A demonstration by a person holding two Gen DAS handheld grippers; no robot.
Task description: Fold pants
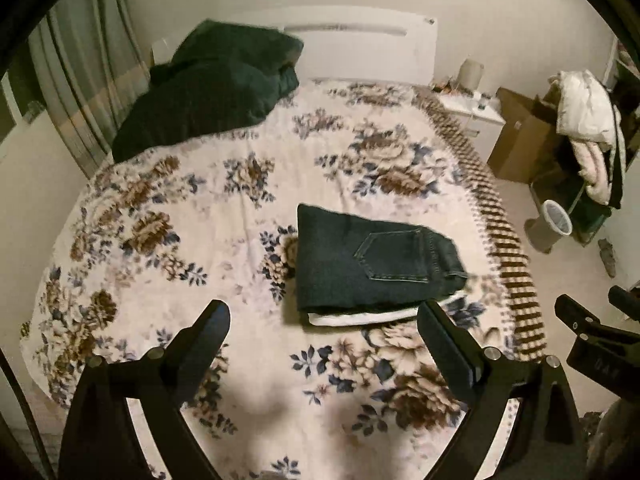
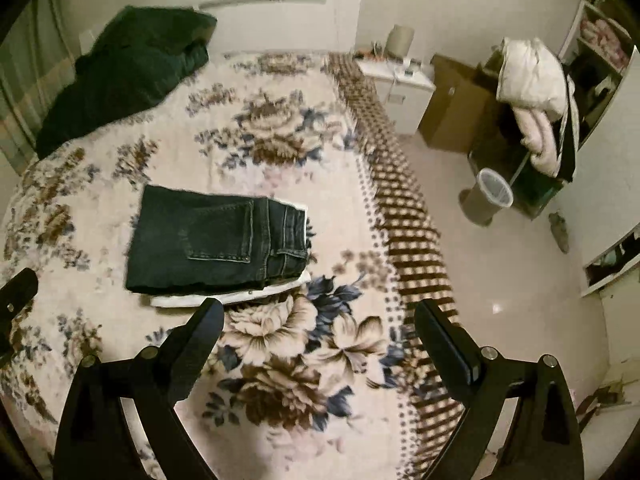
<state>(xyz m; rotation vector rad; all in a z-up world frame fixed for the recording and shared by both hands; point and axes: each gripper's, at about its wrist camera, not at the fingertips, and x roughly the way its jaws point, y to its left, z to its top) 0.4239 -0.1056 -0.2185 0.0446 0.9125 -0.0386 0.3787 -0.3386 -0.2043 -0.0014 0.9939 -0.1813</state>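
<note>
Denim pants (image 1: pixel 374 258) lie folded on the bed (image 1: pixel 168 216), long axis crosswise, just ahead of my fingertips. Left gripper (image 1: pixel 324 316) and right gripper (image 2: pixel 318 312) both spread, holding nothing. I judge the left nearer: pants sit between its fingers, but off the right's left finger.

white garment (image 2: pixel 240 298) mostly hidden under jeans (image 2: pixel 216 240)

Left gripper (image 1: pixel 324 312) and right gripper (image 2: pixel 319 310) hover above the bed (image 1: pixel 256 184), fingers spread wide, holding nothing.
</note>
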